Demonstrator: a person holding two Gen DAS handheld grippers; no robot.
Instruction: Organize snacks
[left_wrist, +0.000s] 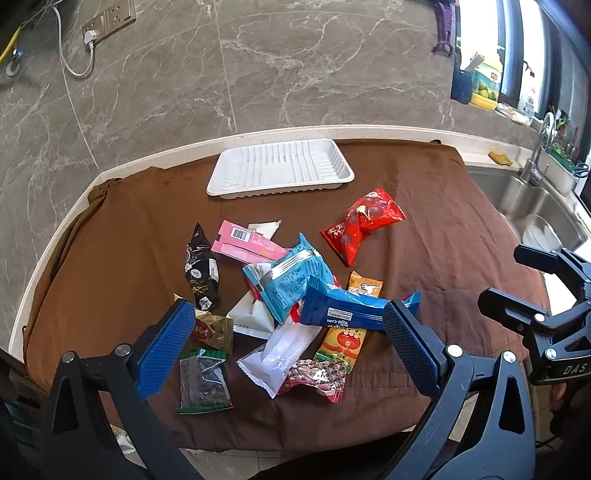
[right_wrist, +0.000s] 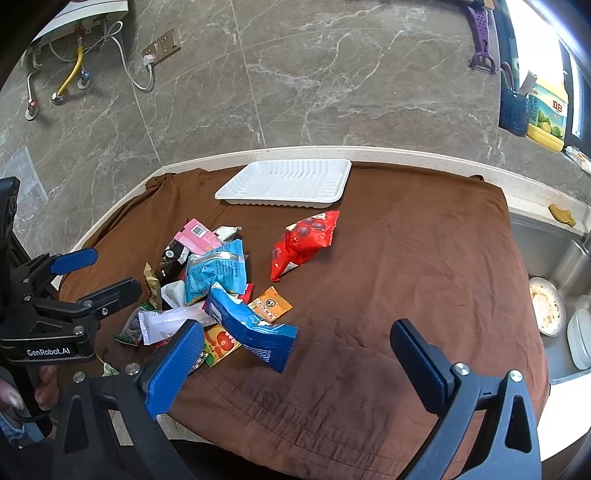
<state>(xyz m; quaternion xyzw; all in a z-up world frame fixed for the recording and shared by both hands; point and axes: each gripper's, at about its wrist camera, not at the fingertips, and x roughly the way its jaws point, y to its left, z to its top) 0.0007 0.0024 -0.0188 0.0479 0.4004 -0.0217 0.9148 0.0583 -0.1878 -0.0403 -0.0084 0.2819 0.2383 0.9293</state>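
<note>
Kitchen, grey marble wall, tabletop (left_wrist: 480, 153) covered by a brown cloth (left_wrist: 461, 229), sink (left_wrist: 524, 199) at far right. White tray (left_wrist: 343, 171) sits at the back of the cloth, nothing in it.

Left to right in the left wrist view: black packet (left_wrist: 201, 271), pink packet (left_wrist: 245, 245), light blue packet (left_wrist: 291, 275) on top of the heap, dark blue packet (left_wrist: 345, 308) lying across the front of it, small orange packet (left_wrist: 365, 286), red bag (left_wrist: 364, 225) off on its own, apart from the heap and nearest the tray. Green-edged packet (left_wrist: 203, 380) and clear white wrapper (left_wrist: 280, 354) at the near edge.

Left tool (left_wrist: 288, 350): spread wide, holding nothing, hovering over the near side of the heap. Right tool (right_wrist: 297, 369): also spread wide, holding nothing, above bare cloth just right of the heap.

Step, as I read it: nothing sorted yet, first pick pending. Next move probably needs one tool to drop onto a top-lying packet, the dark blue one being nearest both, pinch it without dragging the neighbours, and carry it to the tray.
</note>
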